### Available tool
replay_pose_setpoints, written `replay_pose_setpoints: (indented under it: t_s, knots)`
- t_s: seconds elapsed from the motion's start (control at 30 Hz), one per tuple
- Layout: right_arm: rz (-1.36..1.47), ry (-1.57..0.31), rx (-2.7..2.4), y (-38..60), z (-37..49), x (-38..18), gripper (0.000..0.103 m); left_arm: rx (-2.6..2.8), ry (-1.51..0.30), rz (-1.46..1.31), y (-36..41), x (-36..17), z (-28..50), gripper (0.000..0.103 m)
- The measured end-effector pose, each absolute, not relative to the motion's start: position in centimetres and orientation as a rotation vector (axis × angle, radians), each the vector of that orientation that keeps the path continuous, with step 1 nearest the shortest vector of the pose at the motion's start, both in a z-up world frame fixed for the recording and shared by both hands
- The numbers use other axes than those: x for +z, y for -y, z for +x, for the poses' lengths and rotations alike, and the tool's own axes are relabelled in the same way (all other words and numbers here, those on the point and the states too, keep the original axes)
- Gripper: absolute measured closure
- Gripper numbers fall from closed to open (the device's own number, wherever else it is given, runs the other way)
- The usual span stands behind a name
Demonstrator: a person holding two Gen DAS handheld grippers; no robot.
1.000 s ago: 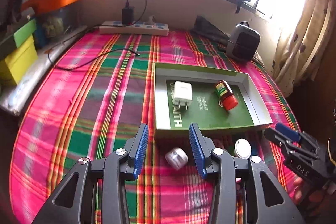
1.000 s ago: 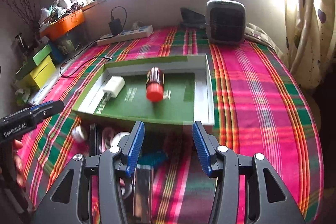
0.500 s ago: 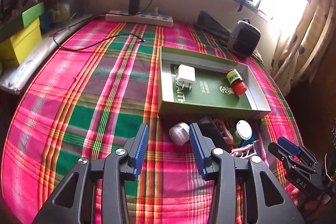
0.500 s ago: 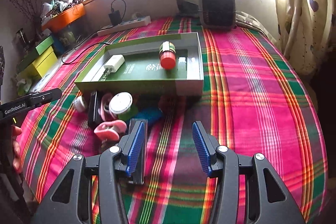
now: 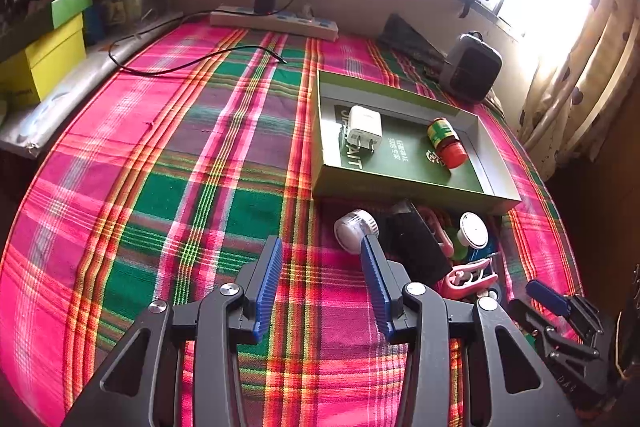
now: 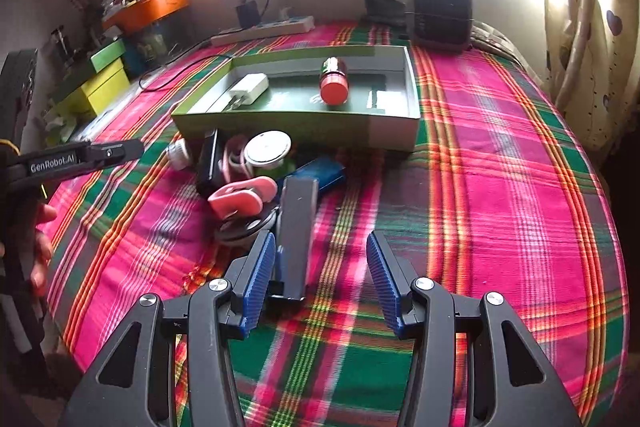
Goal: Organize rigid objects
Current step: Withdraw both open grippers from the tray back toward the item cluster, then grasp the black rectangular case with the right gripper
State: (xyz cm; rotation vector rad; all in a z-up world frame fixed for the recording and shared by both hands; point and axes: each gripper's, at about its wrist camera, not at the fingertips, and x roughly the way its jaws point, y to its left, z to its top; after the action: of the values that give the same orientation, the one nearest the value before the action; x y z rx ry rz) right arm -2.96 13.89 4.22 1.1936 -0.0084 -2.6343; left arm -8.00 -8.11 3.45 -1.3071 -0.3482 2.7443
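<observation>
A green box tray [image 5: 404, 193] [image 6: 296, 125] on the plaid cloth holds a white charger [image 5: 364, 127] [image 6: 248, 89] and a red-capped bottle [image 5: 446, 143] [image 6: 334, 85]. In front of it lies a pile: a white round cap [image 5: 354, 229], a black flat block [image 5: 416, 243] [image 6: 296, 223], a white-lidded jar [image 5: 474, 229] [image 6: 268, 149], pink clips [image 5: 468, 279] [image 6: 240, 197] and a blue item [image 6: 320, 173]. My left gripper [image 5: 322, 267] is open and empty, just near of the white cap. My right gripper [image 6: 320, 263] is open and empty, its left finger beside the black block.
A power strip [image 5: 274, 21] with a black cable lies at the back. A grey heater [image 5: 472, 67] [image 6: 440, 13] stands behind the tray. Yellow-green boxes [image 5: 40, 59] sit at the left edge. A curtain [image 6: 592, 27] hangs at the right.
Both grippers have pulled back and risen away from the tray, so the pile in front of it now shows in full. Both stay open.
</observation>
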Motion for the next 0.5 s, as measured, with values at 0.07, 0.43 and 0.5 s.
replay_pose_setpoints:
  t_s: [0.07, 0.43, 0.5]
  knots:
    - [1.203, -0.003, -2.633, -13.6, -3.0, 4.0, 0.054, 2.744, 0.349, -1.308, 8.2, 3.4, -7.9, 0.063]
    - [1.259, -0.103, -2.632, -12.4, -4.1, 2.6, 0.054, 2.727, 0.352, -1.321, 8.3, 3.0, -8.0, 0.063]
    - [1.263, -0.121, -2.633, -12.3, -4.3, 2.6, 0.054, 2.728, 0.354, -1.321, 8.4, 3.0, -7.9, 0.063]
